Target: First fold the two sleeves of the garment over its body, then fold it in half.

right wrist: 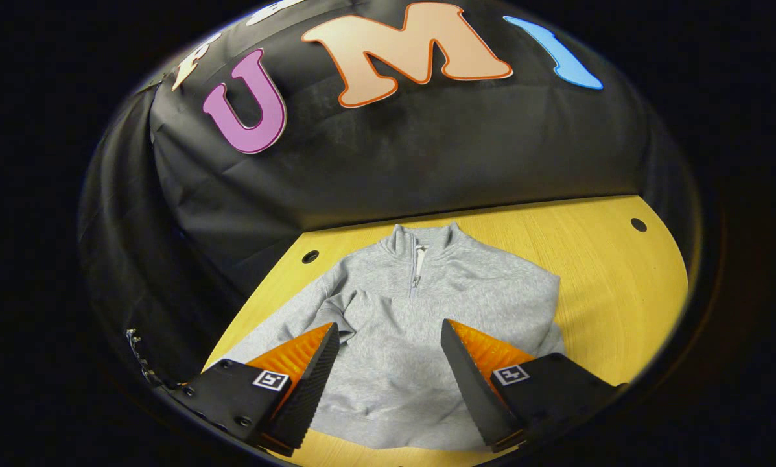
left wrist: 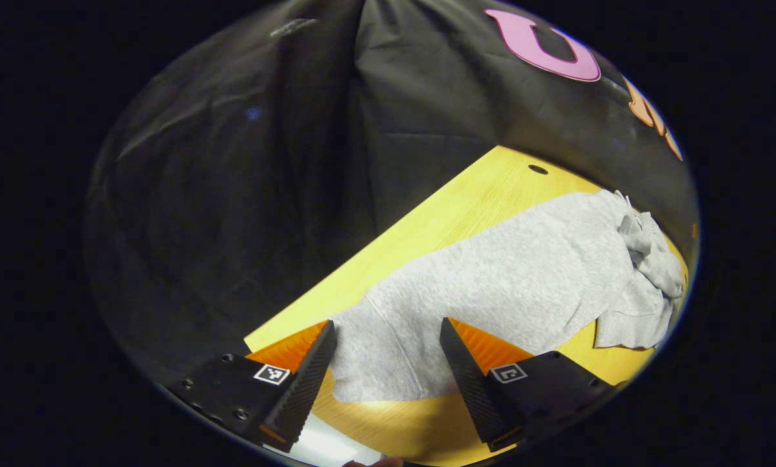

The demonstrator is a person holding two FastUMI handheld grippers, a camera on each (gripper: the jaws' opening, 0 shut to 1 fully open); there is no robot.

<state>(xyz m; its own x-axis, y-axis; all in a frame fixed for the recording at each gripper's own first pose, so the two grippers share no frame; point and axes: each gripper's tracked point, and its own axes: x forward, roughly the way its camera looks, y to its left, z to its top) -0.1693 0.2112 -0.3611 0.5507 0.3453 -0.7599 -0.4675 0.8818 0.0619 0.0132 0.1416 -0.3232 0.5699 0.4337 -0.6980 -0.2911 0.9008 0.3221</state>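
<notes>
A grey zip-neck sweatshirt (right wrist: 400, 311) lies flat on the yellow wooden table (right wrist: 621, 292), collar toward the back wall. One sleeve (right wrist: 264, 337) runs out toward the lower left of the right gripper view. My right gripper (right wrist: 388, 324) hovers open above the lower body of the garment. In the left gripper view the sweatshirt (left wrist: 511, 279) stretches away to the right and ends in bunched fabric (left wrist: 650, 259). My left gripper (left wrist: 388, 324) stands open over the near end of the grey cloth, with nothing pinched between its fingers.
The table (left wrist: 465, 194) has small round holes (right wrist: 310, 256) (right wrist: 638, 225) (left wrist: 538, 169) near its back corners. Black cloth walls close in behind and on the left. Bare wood lies to the right of the garment. A pale patch (left wrist: 316, 447) shows past the near table edge.
</notes>
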